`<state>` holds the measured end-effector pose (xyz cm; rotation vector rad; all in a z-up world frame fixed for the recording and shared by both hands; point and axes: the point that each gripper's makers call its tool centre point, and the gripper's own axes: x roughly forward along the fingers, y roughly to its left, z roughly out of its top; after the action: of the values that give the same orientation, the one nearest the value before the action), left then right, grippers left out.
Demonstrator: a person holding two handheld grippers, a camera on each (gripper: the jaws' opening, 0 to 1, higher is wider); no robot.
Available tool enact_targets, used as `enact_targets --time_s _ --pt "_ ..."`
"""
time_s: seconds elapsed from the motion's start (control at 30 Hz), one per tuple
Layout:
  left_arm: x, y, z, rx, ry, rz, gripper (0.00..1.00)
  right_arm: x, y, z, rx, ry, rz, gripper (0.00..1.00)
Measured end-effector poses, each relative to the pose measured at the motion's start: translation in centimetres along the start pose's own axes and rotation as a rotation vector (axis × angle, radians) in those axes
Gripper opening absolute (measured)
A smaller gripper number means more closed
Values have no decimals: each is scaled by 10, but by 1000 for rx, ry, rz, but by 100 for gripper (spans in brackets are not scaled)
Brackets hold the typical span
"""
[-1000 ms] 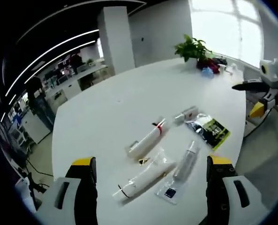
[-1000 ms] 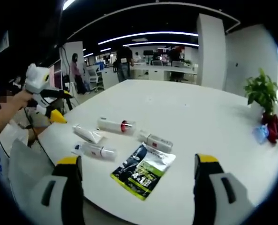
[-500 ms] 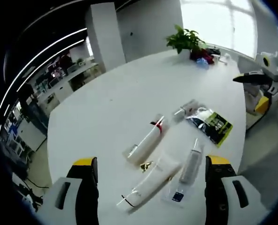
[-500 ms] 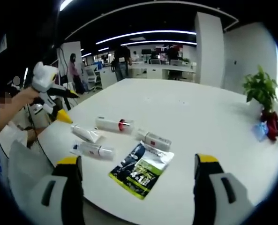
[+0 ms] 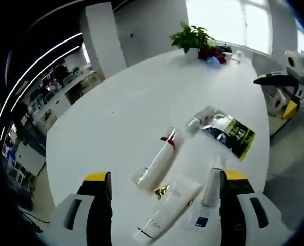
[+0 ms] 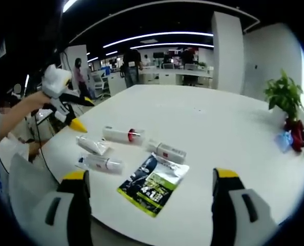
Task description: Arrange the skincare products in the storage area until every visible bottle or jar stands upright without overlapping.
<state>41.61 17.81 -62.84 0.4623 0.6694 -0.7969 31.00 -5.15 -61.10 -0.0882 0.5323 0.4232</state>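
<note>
1. Left gripper view: the left gripper (image 5: 164, 205) hangs over the near edge of a large white round-edged table (image 5: 121, 113), its two yellow-tipped jaws spread wide apart with nothing between them.
2. All the skincare items lie flat on the table. A long white tube with a red band (image 5: 157, 164) lies slantwise, just ahead of the jaws.
3. Nearer the camera, a white squeeze tube with a gold mark (image 5: 169, 207) lies between the jaws, roughly parallel to the first.
4. Beside it, close to the right jaw, a slim clear-wrapped white bottle (image 5: 210, 187) lies on its side; I cannot tell whether the two touch.
5. Farther off, a small white bottle with a grey cap (image 5: 199, 119) lies beside a flat black and green foil sachet (image 5: 231, 134), touching or nearly so.
6. The right gripper (image 5: 285, 84) shows at the right edge, off the table, jaws parted and empty.
7. A green potted plant (image 5: 193, 37) stands at the far table edge.
8. Right gripper view: the right gripper (image 6: 147, 200) sits low at the table edge, jaws wide open, holding nothing.
9. The foil sachet (image 6: 152, 184) lies nearest, between the jaws; the small white bottle (image 6: 167, 150) is just behind it.
10. The red-banded tube (image 6: 122, 135), the squeeze tube (image 6: 93, 146) and the wrapped bottle (image 6: 103, 164) lie left of those, near one another, none upright.
11. The left gripper (image 6: 72, 105) is held by a hand above the table's left edge, jaws open.
12. The potted plant (image 6: 282, 97) stands far right; people (image 6: 131, 64) stand among desks behind.
</note>
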Motion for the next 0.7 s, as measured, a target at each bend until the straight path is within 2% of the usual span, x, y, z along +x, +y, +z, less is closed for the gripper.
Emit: enact_targets --time_s 0.37,0.5,0.7 --pt "20 -2 -1 49 50 -57 75 1 -1 -2 4 9 -4 100" --pt "29 -5 2 66 64 -77 74 1 -2 -2 3 8 -6 100" --pt "45 2 -2 74 92 -99 72 2 -1 -3 4 10 -6 100"
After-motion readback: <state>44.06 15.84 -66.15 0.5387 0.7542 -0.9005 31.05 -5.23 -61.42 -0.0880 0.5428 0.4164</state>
